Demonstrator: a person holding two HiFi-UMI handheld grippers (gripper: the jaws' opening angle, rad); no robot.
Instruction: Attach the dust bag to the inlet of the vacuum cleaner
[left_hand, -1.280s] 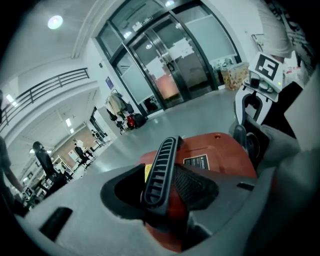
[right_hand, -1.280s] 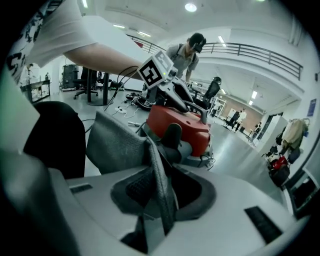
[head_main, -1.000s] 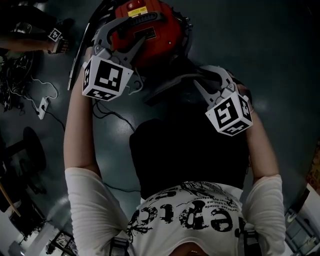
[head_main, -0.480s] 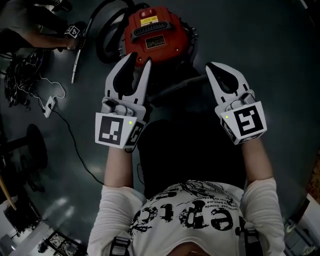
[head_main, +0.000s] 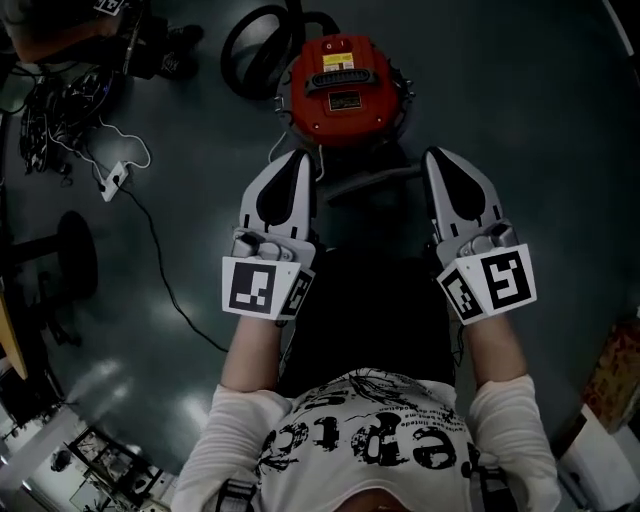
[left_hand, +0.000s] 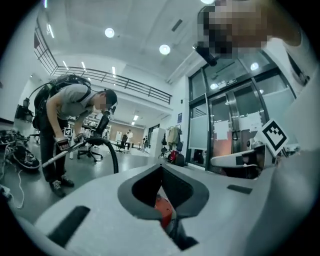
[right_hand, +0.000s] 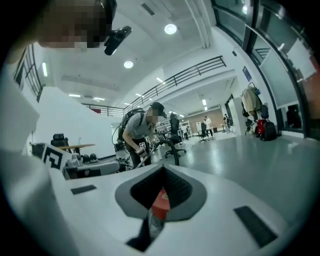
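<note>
The red vacuum cleaner (head_main: 345, 88) stands on the dark floor at the top middle of the head view. Both grippers are held level in front of me, apart from it. My left gripper (head_main: 303, 157) is shut with nothing between its jaws. My right gripper (head_main: 435, 157) is also shut and empty. In the left gripper view the closed jaws (left_hand: 161, 166) frame a bit of the red vacuum cleaner (left_hand: 163, 212). The right gripper view shows the same past its closed jaws (right_hand: 163, 168), with the red body (right_hand: 160, 201) below. I cannot make out a dust bag.
A black hose (head_main: 255, 40) coils left of the vacuum. A white power strip (head_main: 115, 178) with its cable lies on the floor at left, near a black stool base (head_main: 70, 255). Another person (left_hand: 75, 125) bends over a hose further off.
Both grippers have lifted off the vacuum and drawn back toward me, rolling upright. The left jaws, wide open before, have closed. The vacuum now sits farther away in view.
</note>
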